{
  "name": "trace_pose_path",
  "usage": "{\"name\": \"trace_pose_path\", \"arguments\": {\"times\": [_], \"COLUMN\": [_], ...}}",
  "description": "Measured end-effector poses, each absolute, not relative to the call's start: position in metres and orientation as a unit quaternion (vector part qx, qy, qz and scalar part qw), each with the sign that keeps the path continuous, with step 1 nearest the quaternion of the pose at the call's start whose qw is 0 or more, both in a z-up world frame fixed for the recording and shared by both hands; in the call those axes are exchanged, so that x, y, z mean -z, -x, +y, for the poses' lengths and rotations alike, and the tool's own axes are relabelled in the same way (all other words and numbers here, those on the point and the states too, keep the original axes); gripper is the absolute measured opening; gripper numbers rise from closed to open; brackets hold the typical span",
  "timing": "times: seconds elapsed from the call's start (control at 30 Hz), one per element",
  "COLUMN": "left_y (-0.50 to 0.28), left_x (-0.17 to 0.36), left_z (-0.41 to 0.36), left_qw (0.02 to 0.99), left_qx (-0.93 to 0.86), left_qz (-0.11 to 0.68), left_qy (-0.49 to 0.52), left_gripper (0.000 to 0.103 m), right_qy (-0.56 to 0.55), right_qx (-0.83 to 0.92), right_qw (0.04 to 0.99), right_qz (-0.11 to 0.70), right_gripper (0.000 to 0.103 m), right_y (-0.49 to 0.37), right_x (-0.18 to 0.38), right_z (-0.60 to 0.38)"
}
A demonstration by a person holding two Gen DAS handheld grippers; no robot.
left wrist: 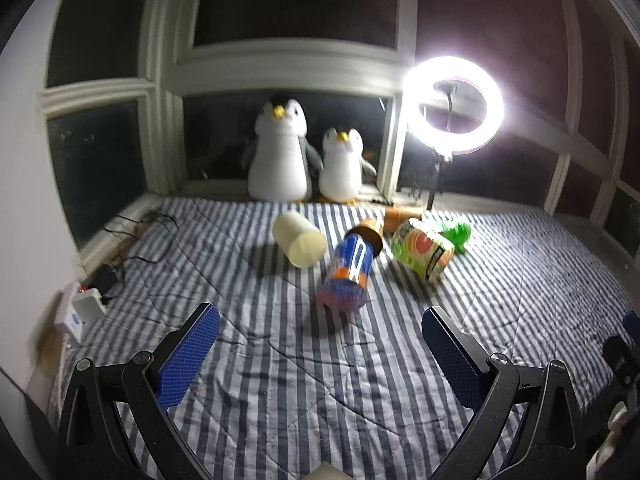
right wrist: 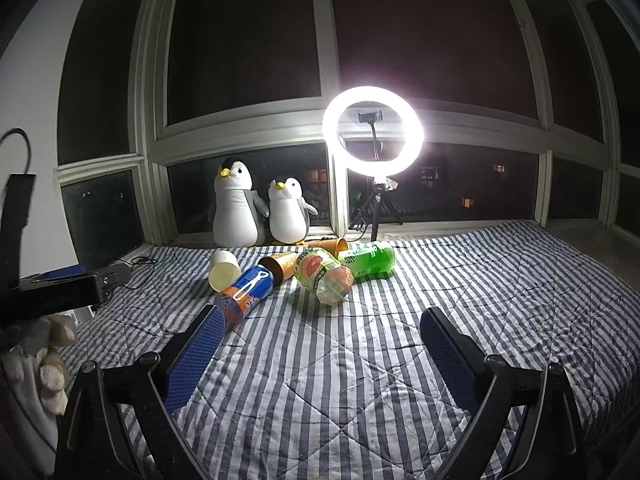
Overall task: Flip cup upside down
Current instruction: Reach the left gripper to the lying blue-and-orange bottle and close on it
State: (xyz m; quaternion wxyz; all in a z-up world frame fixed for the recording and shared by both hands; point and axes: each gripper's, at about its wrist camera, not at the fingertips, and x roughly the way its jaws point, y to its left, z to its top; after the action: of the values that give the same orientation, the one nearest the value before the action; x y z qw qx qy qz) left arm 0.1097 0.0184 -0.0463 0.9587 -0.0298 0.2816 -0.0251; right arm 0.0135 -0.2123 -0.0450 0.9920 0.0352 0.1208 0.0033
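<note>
1. Presently, both grippers are seen spread wide with nothing between their blue pads: the left gripper (left wrist: 320,334) and the right gripper (right wrist: 322,330) each hover over the striped quilt (right wrist: 500,280).
2. Ahead of the left gripper's fingers, slightly left of centre, the cream cup (left wrist: 299,240) is found lying on its side. Its long axis runs diagonally, with the flat end turned toward the camera and to the right; which end is the mouth cannot be told.
3. From the right wrist view the same cup (right wrist: 224,270) lies far off to the left, beyond the left finger, so the left gripper is judged the nearer and better aligned.
4. A blue-and-orange can (left wrist: 347,272) lies just beside the cup, between it and the fingers' centre line, and may have to be avoided.
5. Counted in the cluster: one cream cup, two orange-brown paper cups (right wrist: 282,267) (right wrist: 332,245), one blue-and-orange can, one green-and-red can (right wrist: 325,278), one green bottle (right wrist: 370,258).
6. Further back, two plush penguins (right wrist: 236,208) and one ring light (right wrist: 374,132) are seen at the window.
</note>
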Motion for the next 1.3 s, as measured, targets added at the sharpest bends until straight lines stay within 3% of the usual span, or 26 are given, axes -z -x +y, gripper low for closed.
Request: {"name": "trace_pose_path", "arguments": {"times": [0.4, 0.7, 1.1, 1.3], "left_y": [-0.255, -0.339, -0.386, -0.395], "left_x": [0.077, 0.121, 0.171, 0.183], "left_z": [0.008, -0.016, -0.036, -0.041], "left_qw": [0.902, 0.862, 0.840, 0.829], "left_qx": [0.093, 0.097, 0.068, 0.071], "left_qz": [0.419, 0.496, 0.538, 0.555], "left_qy": [0.049, 0.038, 0.002, -0.002], "left_gripper": [0.102, 0.093, 0.090, 0.070], "right_qy": [-0.052, -0.064, -0.071, -0.072], "right_qx": [0.014, 0.029, 0.038, 0.040], "right_qw": [0.988, 0.984, 0.981, 0.981], "right_qz": [0.145, 0.162, 0.175, 0.174], "right_gripper": [0.097, 0.097, 0.097, 0.097], "right_y": [-0.028, -0.041, -0.047, -0.047], "right_x": [0.060, 0.070, 0.078, 0.078], "right_z": [-0.234, -0.251, -0.263, -0.266]}}
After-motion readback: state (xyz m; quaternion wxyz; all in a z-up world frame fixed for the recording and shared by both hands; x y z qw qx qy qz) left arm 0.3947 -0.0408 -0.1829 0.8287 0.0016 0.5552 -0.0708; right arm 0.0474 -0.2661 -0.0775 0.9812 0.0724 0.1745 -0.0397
